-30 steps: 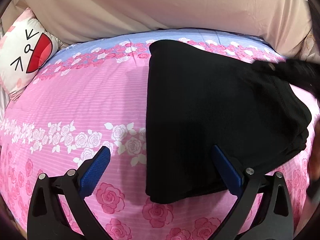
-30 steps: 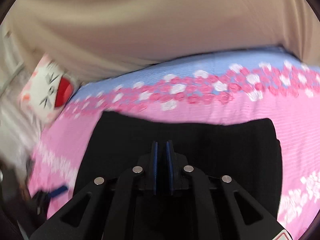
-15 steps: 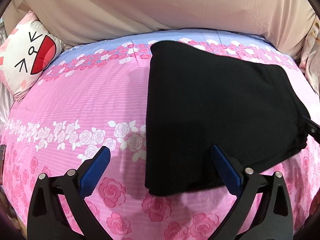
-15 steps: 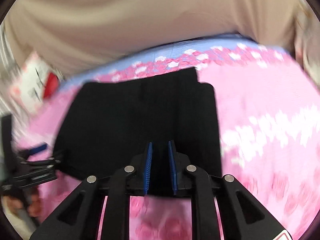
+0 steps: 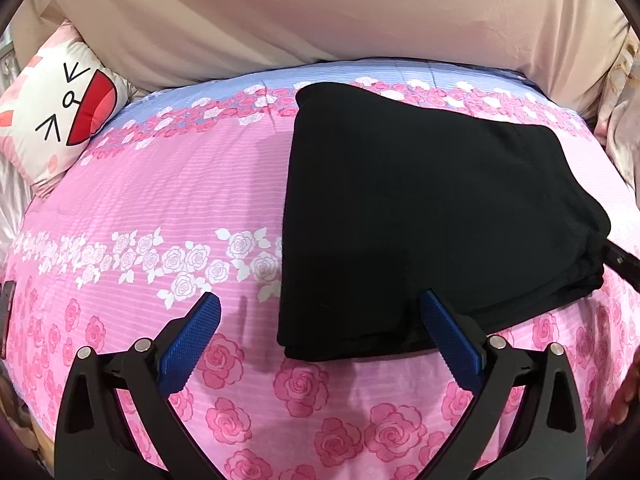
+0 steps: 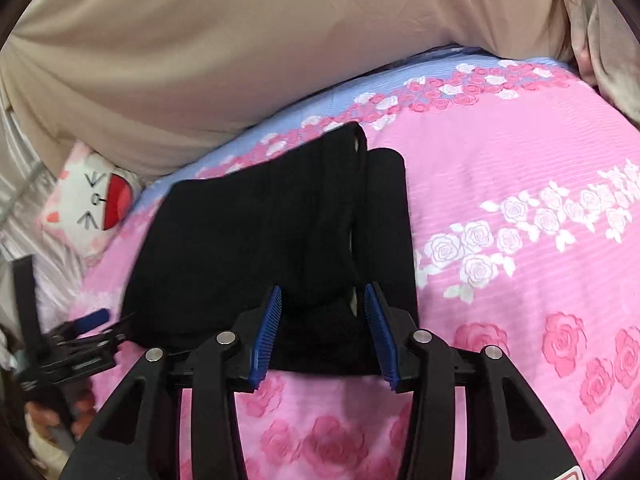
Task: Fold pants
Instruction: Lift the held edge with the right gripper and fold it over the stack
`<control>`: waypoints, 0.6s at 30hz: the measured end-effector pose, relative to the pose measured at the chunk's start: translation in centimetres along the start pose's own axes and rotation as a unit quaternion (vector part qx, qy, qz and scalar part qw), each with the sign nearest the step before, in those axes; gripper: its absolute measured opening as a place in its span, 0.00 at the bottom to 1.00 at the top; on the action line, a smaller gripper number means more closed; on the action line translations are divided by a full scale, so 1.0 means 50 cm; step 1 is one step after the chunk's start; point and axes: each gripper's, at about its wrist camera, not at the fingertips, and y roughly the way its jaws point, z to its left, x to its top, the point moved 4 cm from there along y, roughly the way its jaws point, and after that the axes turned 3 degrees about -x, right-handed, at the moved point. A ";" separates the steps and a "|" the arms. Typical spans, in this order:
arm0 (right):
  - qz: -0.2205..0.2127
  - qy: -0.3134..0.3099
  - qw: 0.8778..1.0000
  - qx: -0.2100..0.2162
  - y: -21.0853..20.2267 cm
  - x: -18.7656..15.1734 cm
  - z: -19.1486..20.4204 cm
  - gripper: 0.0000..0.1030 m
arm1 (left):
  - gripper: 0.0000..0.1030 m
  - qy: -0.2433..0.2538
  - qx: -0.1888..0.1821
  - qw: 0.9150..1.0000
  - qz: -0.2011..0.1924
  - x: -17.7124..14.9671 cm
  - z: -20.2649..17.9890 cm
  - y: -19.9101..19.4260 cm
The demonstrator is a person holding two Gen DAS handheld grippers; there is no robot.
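Black pants [image 5: 420,208] lie folded into a thick rectangle on the pink rose bedspread [image 5: 160,200]. My left gripper [image 5: 320,300] hovers open and wide over the near left corner of the pants, with nothing pinched. In the right wrist view the pants [image 6: 248,240] stretch away from my right gripper [image 6: 323,291]. Its jaws are opening, and a hump of the pants' near edge sits loose between the blue pads [image 6: 268,332]. The left gripper [image 6: 80,340] shows at that view's left edge, and the right gripper's finger [image 5: 624,264] at the pants' right side.
A cartoon-face cushion [image 5: 60,108] leans at the back left of the bed. A beige sheet [image 5: 320,12] rises behind the bed. Pale crumpled fabric [image 5: 616,120] lies at the right edge. A person's hand [image 6: 52,412] holds the left gripper.
My right gripper swung the lifted end of the pants across and down to the bed, then its shut jaws parted. The pants now lie flat. The left gripper stayed put.
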 end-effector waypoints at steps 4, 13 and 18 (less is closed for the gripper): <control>0.002 0.003 1.000 0.013 -0.004 0.011 0.001 0.45 | 0.95 0.027 -0.007 1.000 -0.008 -0.008 -0.008 -0.016; 0.078 -0.008 0.995 0.057 0.026 0.049 0.022 0.29 | 0.95 0.162 -0.081 0.981 -0.067 -0.010 -0.172 -0.066; 0.083 0.009 0.986 0.143 -0.009 0.108 0.058 0.13 | 0.95 0.206 -0.098 0.968 -0.101 0.015 -0.271 -0.044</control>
